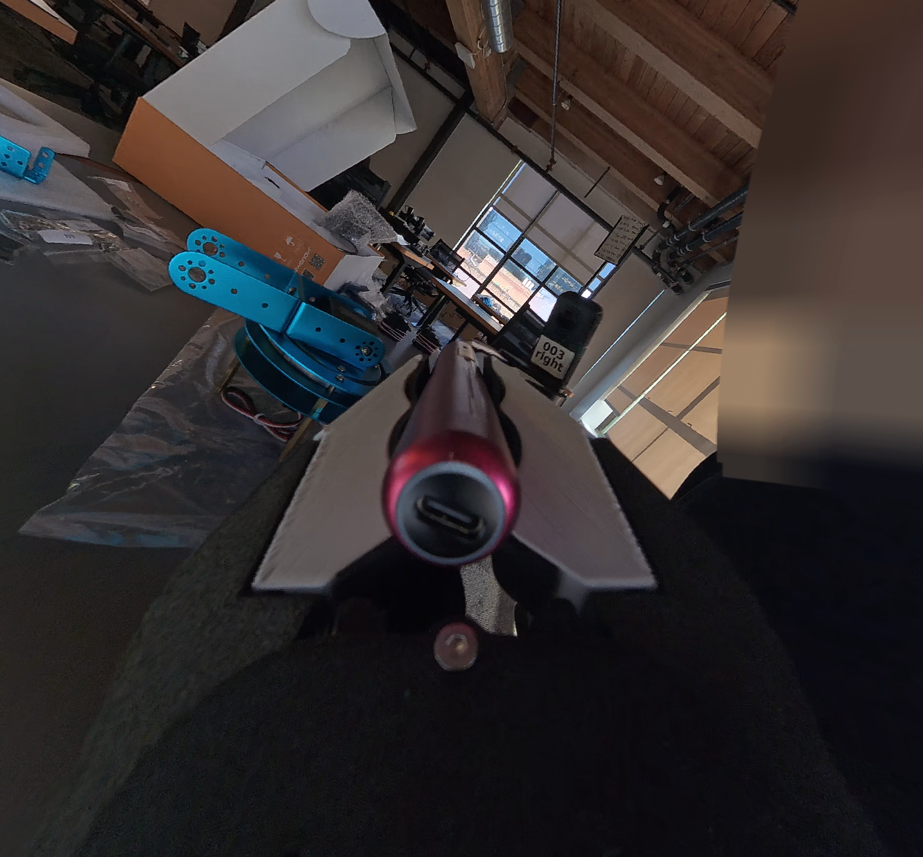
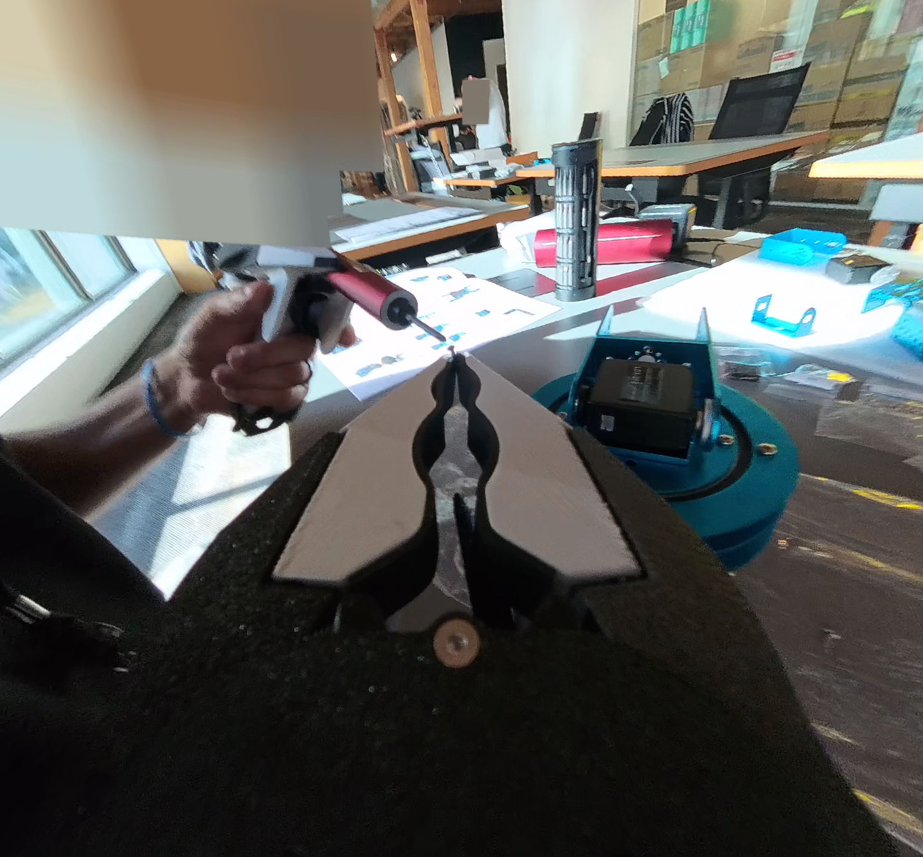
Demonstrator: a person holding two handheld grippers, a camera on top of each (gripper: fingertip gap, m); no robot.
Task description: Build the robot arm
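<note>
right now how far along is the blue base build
Done: a black servo sits mounted on the blue round base. In hand: the left gripper clamps a red screwdriver; the right gripper pinches a small dark part near the screwdriver's bit. Left: a loose blue bracket lies unmounted behind it.

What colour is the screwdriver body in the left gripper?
Red-magenta screwdriver, with a dark end cap; the left wrist view shows it best.

The left gripper (image 1: 462,358) has its fingers (image 1: 344,493) closed around a red screwdriver (image 1: 452,483), its round rear end toward the camera, with a blue turntable assembly (image 1: 299,348) on the desk (image 1: 100,383) just left.
</note>
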